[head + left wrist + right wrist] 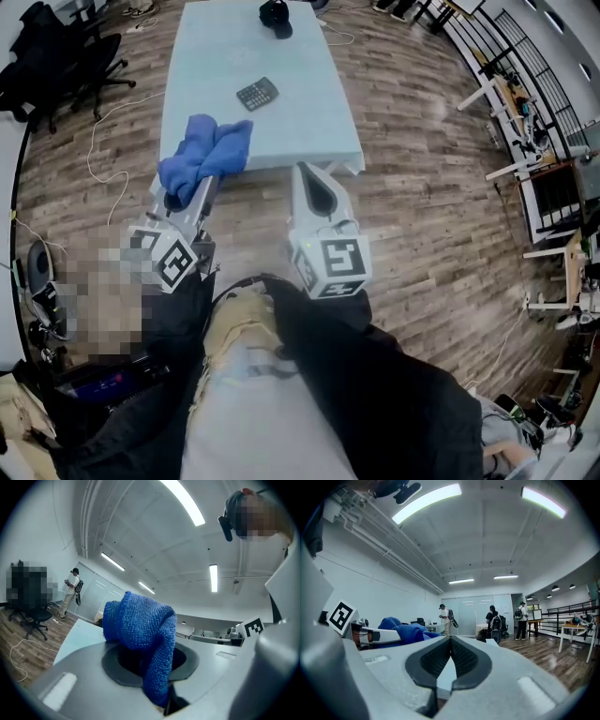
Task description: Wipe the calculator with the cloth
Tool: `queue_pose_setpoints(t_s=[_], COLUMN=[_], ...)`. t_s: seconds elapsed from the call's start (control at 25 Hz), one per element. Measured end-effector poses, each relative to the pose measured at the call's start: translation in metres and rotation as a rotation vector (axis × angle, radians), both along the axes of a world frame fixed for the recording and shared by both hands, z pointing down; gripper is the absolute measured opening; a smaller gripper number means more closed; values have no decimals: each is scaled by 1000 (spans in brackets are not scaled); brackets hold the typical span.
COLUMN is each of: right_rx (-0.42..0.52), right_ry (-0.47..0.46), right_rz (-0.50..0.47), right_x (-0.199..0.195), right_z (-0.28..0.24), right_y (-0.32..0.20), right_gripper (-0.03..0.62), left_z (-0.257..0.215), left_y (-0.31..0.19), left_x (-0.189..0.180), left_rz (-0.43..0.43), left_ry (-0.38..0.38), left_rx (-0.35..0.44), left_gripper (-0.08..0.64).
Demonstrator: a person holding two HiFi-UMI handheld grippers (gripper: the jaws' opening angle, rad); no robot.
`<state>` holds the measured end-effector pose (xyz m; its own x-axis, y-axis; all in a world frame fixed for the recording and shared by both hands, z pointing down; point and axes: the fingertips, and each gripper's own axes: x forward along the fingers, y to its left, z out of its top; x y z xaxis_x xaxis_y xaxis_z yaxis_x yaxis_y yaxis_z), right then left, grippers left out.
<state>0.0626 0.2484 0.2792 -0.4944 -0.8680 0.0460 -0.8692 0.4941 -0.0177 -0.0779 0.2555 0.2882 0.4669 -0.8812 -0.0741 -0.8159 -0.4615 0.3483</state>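
A dark calculator lies on the pale blue table, far from both grippers. My left gripper is shut on a blue cloth, which bunches over the table's near edge. In the left gripper view the cloth spills out from between the jaws and hangs over them. My right gripper is held in front of the table's near edge, shut with nothing in it; its jaws meet at the tips. The cloth and the left gripper show at the left of the right gripper view.
A black object sits at the table's far end. Office chairs stand at the far left on the wood floor. White desks line the right side. Several people stand by glass doors at the back.
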Motion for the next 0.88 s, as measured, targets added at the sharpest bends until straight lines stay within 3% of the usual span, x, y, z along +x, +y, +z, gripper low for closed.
queue_pose_setpoints(t_s=[0.32,0.56,0.88], right_rx=[-76,-148,-210], right_ry=[0,54,93], right_rz=[17,40,10], right_x=[-25,-38,-44], right_z=[21,51,76], right_y=[8,20,2], right_gripper=[-8,-6,-3], left_z=[20,49,70], left_y=[16,26,8], left_x=[-33,-53,-57], left_rz=[-4,-4,-19], left_ry=[10,34,52], left_rx=[-60,-128,-180], left_gripper=[78,78,78])
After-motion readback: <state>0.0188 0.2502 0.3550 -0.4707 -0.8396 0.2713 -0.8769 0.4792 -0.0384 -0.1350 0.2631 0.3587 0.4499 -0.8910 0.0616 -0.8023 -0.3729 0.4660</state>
